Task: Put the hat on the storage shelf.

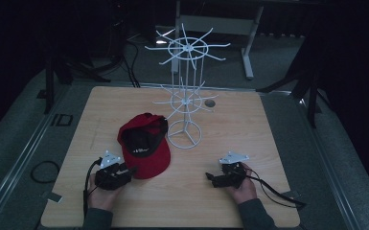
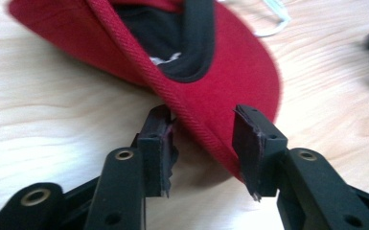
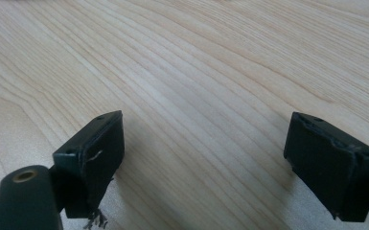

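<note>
Table [image 1: 249, 143]: white wire rack [image 1: 186, 103] at the back, red cap [image 1: 146, 143] upside down just in front. Left gripper [image 2: 203, 143] straddles the brim edge, pads not pressing; closing this shallow could let the brim slip. Right gripper [image 3: 211, 158] rests wide open over bare wood. 1 high view places the rack; left gripper view shows the gap.

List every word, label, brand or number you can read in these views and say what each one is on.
"ID": dark letters on the grey floor left of the wooden table.
White print inside the red cap, on its black lining: too blurred to read.
Nothing readable shows on the white wire rack.
</note>
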Available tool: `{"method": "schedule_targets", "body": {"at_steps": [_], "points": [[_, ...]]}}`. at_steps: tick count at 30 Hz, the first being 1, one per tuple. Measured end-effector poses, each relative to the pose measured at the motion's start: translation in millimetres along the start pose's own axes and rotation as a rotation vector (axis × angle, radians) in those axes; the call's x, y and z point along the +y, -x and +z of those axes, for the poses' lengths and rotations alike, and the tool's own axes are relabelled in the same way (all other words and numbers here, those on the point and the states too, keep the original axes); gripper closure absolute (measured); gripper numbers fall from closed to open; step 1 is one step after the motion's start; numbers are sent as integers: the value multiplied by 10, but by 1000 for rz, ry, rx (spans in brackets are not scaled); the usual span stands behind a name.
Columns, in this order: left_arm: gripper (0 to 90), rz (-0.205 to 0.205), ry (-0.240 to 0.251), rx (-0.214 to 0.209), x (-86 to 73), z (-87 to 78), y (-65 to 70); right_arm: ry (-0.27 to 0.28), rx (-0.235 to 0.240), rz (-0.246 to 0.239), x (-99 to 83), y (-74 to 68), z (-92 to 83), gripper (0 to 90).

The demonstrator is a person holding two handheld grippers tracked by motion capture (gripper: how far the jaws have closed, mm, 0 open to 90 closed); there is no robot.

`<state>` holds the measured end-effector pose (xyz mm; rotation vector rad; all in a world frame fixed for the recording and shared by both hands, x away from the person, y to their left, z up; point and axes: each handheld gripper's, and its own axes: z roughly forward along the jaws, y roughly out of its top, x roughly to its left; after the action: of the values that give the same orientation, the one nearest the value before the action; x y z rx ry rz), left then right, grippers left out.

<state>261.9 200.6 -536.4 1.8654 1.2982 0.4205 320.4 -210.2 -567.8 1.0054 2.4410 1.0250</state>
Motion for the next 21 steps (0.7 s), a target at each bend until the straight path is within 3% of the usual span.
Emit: {"method": "schedule_targets", "body": {"at_steps": [3,4,5,6,8,14,21], "points": [[614,-14,-6,0,-4,20,-50,0,0,0,0,0,0,136],[613,-32,-11,-27,-10,53,-84,1,0,0,0,0,0,136],[608,-32,-11,-27,-10,53,-84,1,0,0,0,0,1,136],[598,-41,-26,-81,-8,100,-99,0,0,-1,0,0,0,136],[592,-51,-27,-109,-10,155,-87,1,0,0,0,0,1,136],[553,-71,-50,-149,9,295,-80,1,0,0,0,0,1,136],[492,-86,-64,-154,14,367,-74,1,0,0,0,0,1,136]]}}
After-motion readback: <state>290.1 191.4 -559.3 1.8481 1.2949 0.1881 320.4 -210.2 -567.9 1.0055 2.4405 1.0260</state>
